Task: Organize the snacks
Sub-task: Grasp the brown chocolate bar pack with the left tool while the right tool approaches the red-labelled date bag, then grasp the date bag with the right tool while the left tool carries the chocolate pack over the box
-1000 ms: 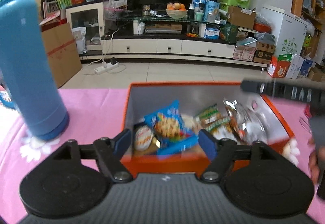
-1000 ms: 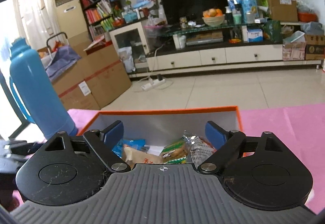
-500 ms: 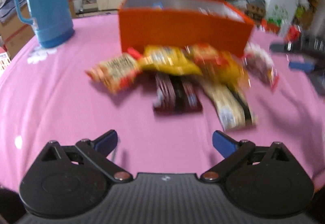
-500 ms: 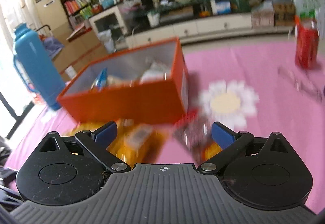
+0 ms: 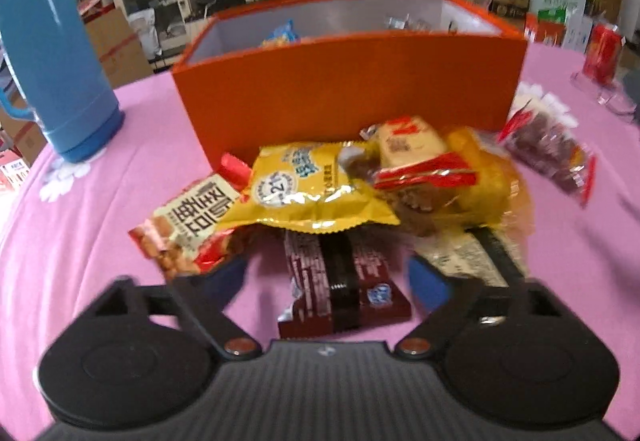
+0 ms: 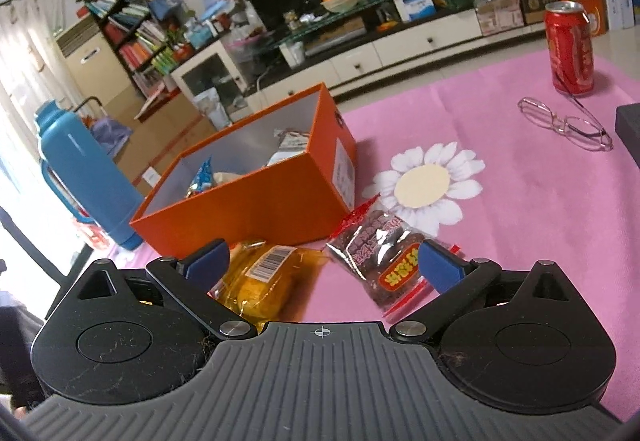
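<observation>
An orange box (image 5: 344,93) with several snack packs inside stands on the pink cloth; it also shows in the right wrist view (image 6: 256,205). A pile of snacks lies in front of it: a yellow packet (image 5: 308,189), a peanut packet (image 5: 188,221), a dark brown bar (image 5: 344,281), a yellow bread pack (image 5: 472,185). My left gripper (image 5: 332,281) is open, its fingers either side of the brown bar. My right gripper (image 6: 324,263) is open, low over the table, between the bread pack (image 6: 260,281) and a red-edged pack of dark dried fruit (image 6: 384,257).
A blue thermos (image 5: 52,53) stands left of the box. A red can (image 6: 570,47), glasses (image 6: 568,123) and a dark object (image 6: 628,125) are on the right of the table. Cloth right of the dried fruit is bare.
Both grippers pulled back from above the box and came down low to the snack pile in front of it. Both stay open and empty.
</observation>
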`<state>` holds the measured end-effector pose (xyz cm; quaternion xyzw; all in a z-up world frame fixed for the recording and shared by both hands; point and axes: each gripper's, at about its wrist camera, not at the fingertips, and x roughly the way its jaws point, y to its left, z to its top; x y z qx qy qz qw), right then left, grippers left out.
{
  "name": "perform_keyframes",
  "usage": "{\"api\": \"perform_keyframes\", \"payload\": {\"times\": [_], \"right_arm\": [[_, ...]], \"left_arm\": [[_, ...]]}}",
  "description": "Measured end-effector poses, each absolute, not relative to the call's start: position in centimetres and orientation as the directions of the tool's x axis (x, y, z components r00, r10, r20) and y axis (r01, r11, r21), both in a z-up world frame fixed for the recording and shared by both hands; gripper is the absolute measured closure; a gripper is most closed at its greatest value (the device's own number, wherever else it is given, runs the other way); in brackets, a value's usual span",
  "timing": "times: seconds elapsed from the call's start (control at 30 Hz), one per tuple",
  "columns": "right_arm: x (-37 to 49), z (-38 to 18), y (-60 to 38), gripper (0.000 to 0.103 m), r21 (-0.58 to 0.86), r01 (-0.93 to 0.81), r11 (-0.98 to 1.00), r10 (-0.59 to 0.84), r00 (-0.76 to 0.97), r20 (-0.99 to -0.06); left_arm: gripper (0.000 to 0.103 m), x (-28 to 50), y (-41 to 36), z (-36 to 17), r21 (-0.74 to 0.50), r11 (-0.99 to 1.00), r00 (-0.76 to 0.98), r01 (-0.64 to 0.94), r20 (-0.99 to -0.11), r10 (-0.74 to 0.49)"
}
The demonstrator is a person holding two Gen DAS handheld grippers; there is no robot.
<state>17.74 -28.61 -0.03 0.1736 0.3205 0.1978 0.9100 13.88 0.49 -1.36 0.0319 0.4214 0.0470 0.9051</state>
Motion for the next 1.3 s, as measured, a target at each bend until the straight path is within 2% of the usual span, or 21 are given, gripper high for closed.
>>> {"api": "perform_keyframes", "payload": {"times": [0.1,0.13,0.3,0.47,0.53,0.6,0.73,0.83,0.9,1.0,1.07,1.1,1.23,1.3], "right_arm": [[18.4,-0.3,-29.0,0.009,0.458,-0.227,0.859,0.466,0.718,-0.518],[18.6,-0.4,-29.2,0.009,0.466,-0.217,0.858,0.463,0.718,-0.520],[19.6,-1.4,-29.8,0.009,0.492,-0.169,0.854,0.451,0.711,-0.540],[20.0,-2.1,-29.3,0.009,0.428,-0.145,0.892,0.395,0.711,-0.582],[20.1,-2.6,-28.7,0.009,0.383,-0.164,0.909,0.381,0.702,-0.602],[20.3,-3.0,-27.7,0.009,0.328,-0.189,0.926,0.361,0.698,-0.618],[21.3,-4.2,-26.1,0.009,0.240,-0.220,0.946,0.324,0.698,-0.639],[22.6,-5.0,-25.5,0.009,0.205,-0.217,0.954,0.298,0.714,-0.634],[23.7,-5.4,-24.9,0.009,0.183,-0.220,0.958,0.286,0.712,-0.641],[24.7,-6.0,-24.1,0.009,0.189,-0.230,0.955,0.297,0.698,-0.652],[24.7,-6.2,-23.4,0.018,0.175,-0.252,0.952,0.304,0.700,-0.646],[24.7,-6.3,-23.2,0.029,0.164,-0.265,0.950,0.306,0.696,-0.649],[23.8,-6.4,-22.6,0.043,0.103,-0.288,0.952,0.278,0.675,-0.683],[22.7,-6.2,-22.8,0.044,0.092,-0.289,0.953,0.270,0.665,-0.697]], "left_arm": [[0.044,14.3,1.7,-2.0,0.040,0.997,0.616,-0.073,-0.784,0.077],[0.045,14.0,2.0,-1.9,0.031,0.997,0.615,-0.074,-0.785,0.070],[0.046,10.0,3.6,-1.9,0.015,0.997,0.608,-0.074,-0.792,0.057],[0.046,5.5,4.9,-1.9,0.005,0.997,0.603,-0.076,-0.796,0.050],[0.045,4.8,5.4,-1.8,-0.010,0.997,0.603,-0.083,-0.796,0.042],[0.037,4.8,5.8,-1.7,-0.033,0.995,0.606,-0.095,-0.795,0.032],[0.031,5.0,5.9,-1.2,-0.054,0.993,0.626,-0.101,-0.779,0.022],[0.025,5.1,5.6,-1.0,-0.038,0.995,0.636,-0.092,-0.771,0.029],[0.018,5.1,5.5,-1.0,-0.023,0.996,0.639,-0.091,-0.768,0.041],[0.017,5.0,5.2,-1.1,0.003,0.996,0.643,-0.090,-0.763,0.061],[0.017,5.0,5.2,-1.1,0.001,0.996,0.643,-0.089,-0.764,0.059],[0.016,5.0,5.3,-1.1,-0.005,0.996,0.642,-0.089,-0.765,0.054],[0.015,4.7,5.2,-1.2,-0.007,0.996,0.639,-0.086,-0.768,0.050],[0.014,4.5,5.0,-1.3,-0.004,0.997,0.639,-0.083,-0.767,0.051]]}}
